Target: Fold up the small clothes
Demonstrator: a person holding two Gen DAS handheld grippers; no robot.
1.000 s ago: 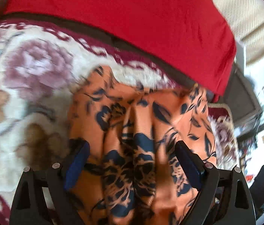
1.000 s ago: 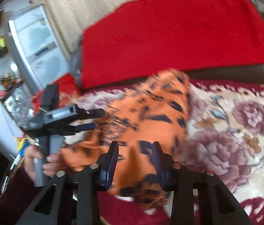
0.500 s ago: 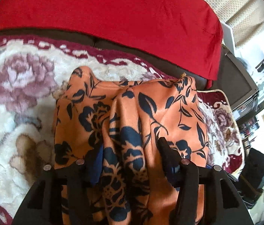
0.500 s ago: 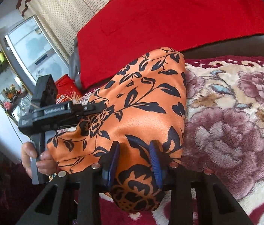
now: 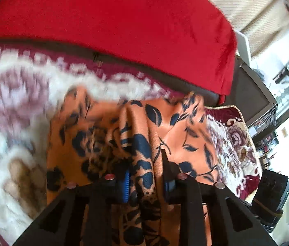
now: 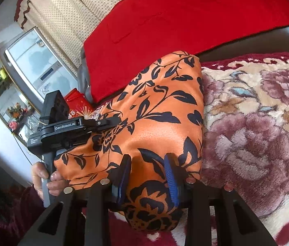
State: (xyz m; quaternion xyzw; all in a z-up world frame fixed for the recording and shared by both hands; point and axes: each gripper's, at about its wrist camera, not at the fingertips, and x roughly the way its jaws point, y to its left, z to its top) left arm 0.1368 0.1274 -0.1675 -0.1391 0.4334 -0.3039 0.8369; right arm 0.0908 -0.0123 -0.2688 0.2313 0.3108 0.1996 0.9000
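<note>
The thin orange satin garment with dark blue flowers (image 6: 160, 123) lay on the plush floral blanket (image 6: 257, 127). It looked light, soft and slippery. My left gripper (image 5: 146, 176) had just been closing on a gathered ridge; my right gripper (image 6: 147, 176) pinched the near edge.

The left gripper (image 5: 146, 176) points downward and away, its two black fingers drawn close together; its jaws have just been closing, and a bunched fold of the orange garment (image 5: 142, 143) is pinched between the blue pads. In the right wrist view this gripper (image 6: 111, 123) shows from the side at the left, lying roughly level, with a hand (image 6: 46, 180) wrapped around its grey handle, fingertips curled to the front. The right gripper (image 6: 147, 176) tilts down at the near edge, its fingers part-way closed and pressing a gathered fold of the same cloth between the ribbed blue pads (image 6: 171, 182).
</note>
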